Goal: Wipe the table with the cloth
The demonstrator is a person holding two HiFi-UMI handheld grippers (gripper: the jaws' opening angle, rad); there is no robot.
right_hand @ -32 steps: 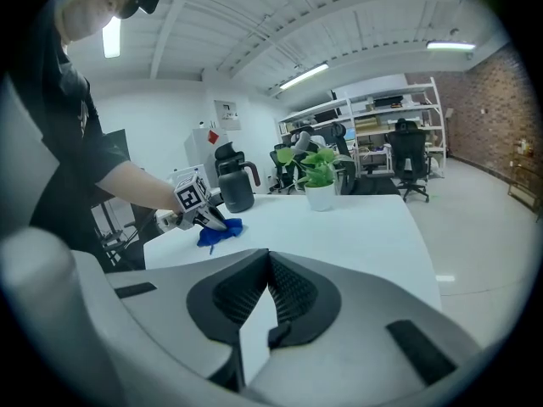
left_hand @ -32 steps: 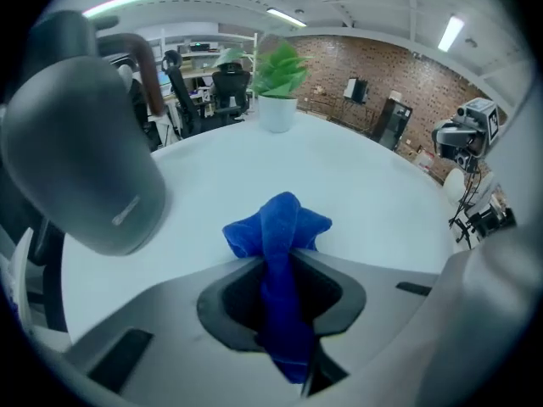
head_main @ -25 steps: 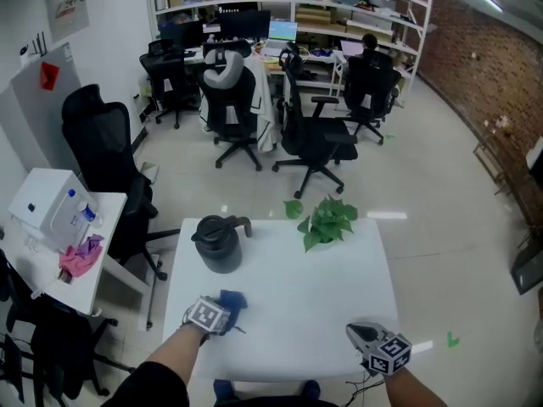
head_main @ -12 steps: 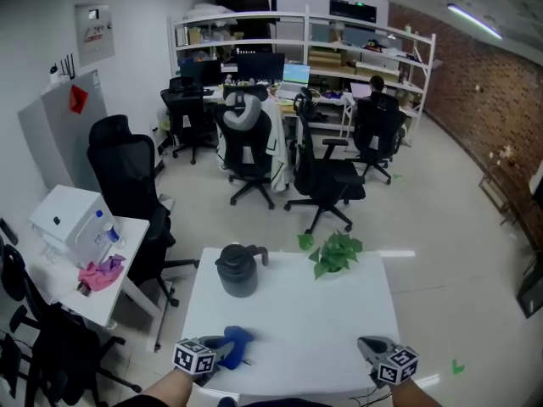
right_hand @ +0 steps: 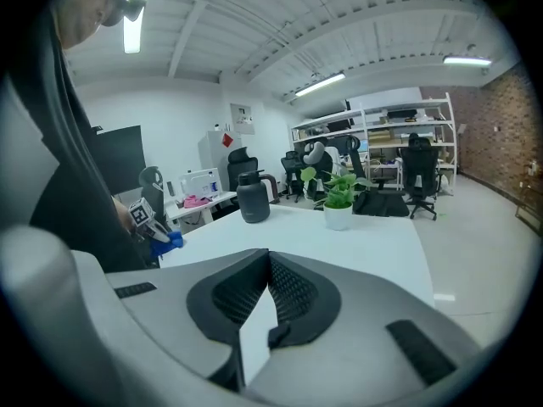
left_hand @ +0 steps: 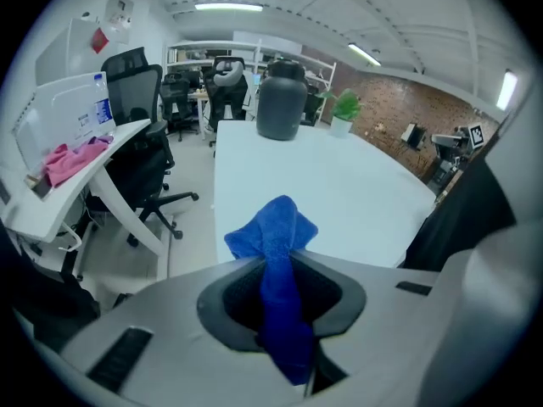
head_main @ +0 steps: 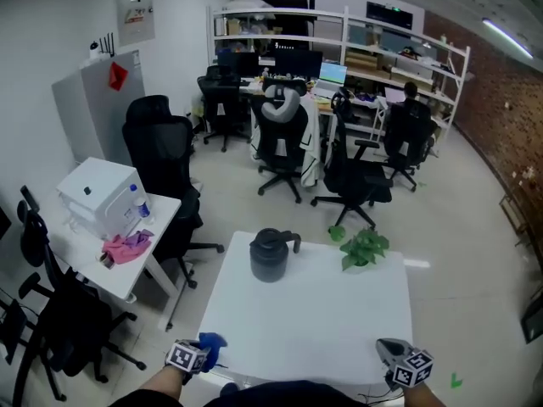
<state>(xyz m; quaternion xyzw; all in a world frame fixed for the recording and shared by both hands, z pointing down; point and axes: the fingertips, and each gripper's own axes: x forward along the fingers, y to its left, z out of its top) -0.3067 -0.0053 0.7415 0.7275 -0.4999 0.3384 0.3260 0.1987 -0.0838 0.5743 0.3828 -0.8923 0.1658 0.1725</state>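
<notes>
Cloth (left_hand: 276, 248), blue and bunched, clamped between the jaws of the left gripper (head_main: 202, 351) at the near left corner of the white table (head_main: 314, 316); contact with the tabletop cannot be told. Right gripper (head_main: 390, 348), jaws together on nothing, at the table's near right corner. Dark jug (head_main: 271, 257) and potted plant (head_main: 365, 248) stand at the table's far side, well apart from the cloth.
</notes>
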